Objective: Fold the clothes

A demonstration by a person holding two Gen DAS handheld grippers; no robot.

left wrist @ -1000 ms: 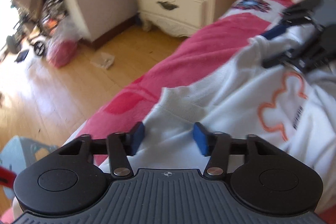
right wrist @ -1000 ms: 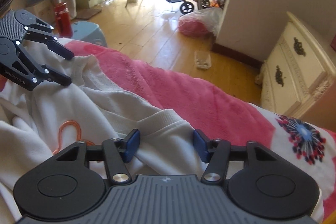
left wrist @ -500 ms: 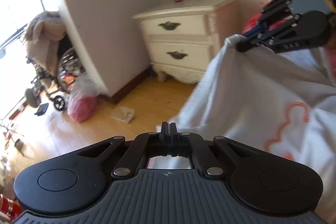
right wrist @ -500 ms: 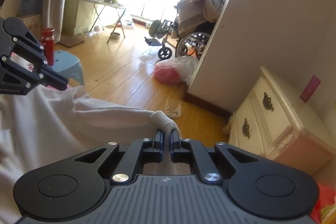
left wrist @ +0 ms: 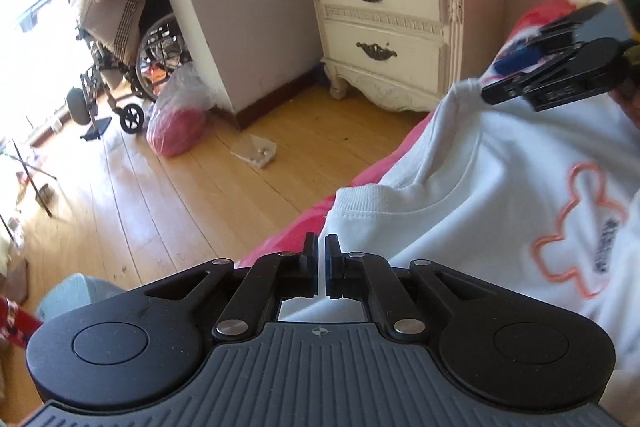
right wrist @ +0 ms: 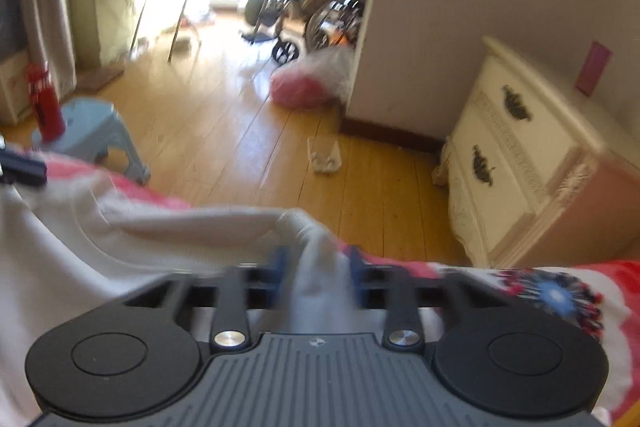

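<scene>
On bed | left hand-held gripper (left wrist: 322, 259) pinches white sweatshirt (left wrist: 500, 187) | right hand-held gripper (right wrist: 318, 273) opening around cloth | nightstand (left wrist: 384, 23) beyond

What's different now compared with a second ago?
The left gripper closed on the white sweatshirt and lifted its edge. The right gripper pinched it too; its jaws are now opening, cloth still between them. The nightstand stayed put.

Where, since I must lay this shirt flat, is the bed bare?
Only a narrow pink bedspread strip between the shirt and the bed's edge, plus the flowered patch by the nightstand. The floor is bare near the stool, crowded by the bag and wheelchair.
</scene>
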